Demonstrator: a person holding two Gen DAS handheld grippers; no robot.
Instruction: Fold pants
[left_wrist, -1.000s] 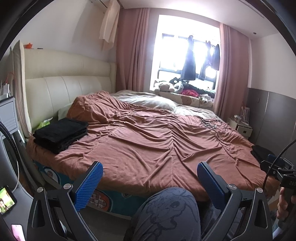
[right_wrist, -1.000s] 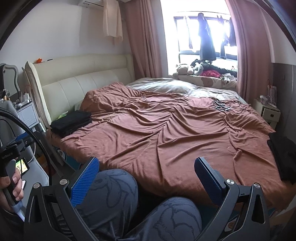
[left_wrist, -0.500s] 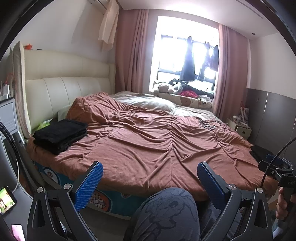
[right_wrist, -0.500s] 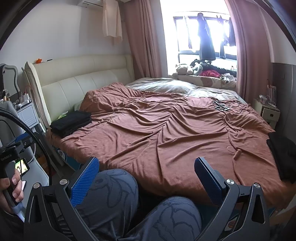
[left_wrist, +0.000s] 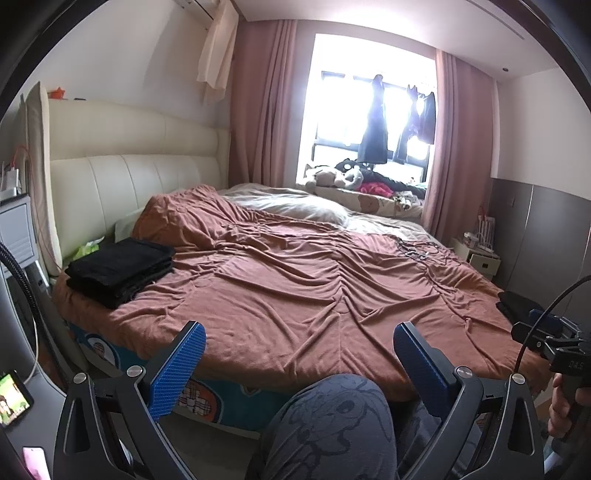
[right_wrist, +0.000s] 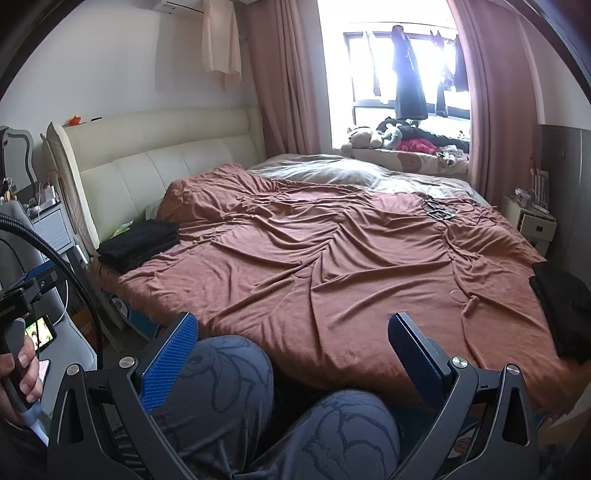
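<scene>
A stack of folded black pants (left_wrist: 120, 269) lies on the bed's near left corner; it also shows in the right wrist view (right_wrist: 142, 245). A loose black garment (right_wrist: 565, 310) lies at the bed's right edge, also seen in the left wrist view (left_wrist: 517, 304). My left gripper (left_wrist: 295, 354) is open and empty, held above the person's knee in front of the bed. My right gripper (right_wrist: 293, 350) is open and empty, over the person's knees (right_wrist: 229, 387). Neither touches any garment.
The bed has a rumpled brown cover (left_wrist: 314, 288) and a cream headboard (left_wrist: 122, 184). A grey nightstand (left_wrist: 18, 236) and a phone (left_wrist: 13, 398) are at the left. A small white cabinet (right_wrist: 535, 225) stands at the far right. Cables (right_wrist: 439, 212) lie on the bed.
Both views shifted only slightly. Both grippers stay open and nothing on the bed has moved.
</scene>
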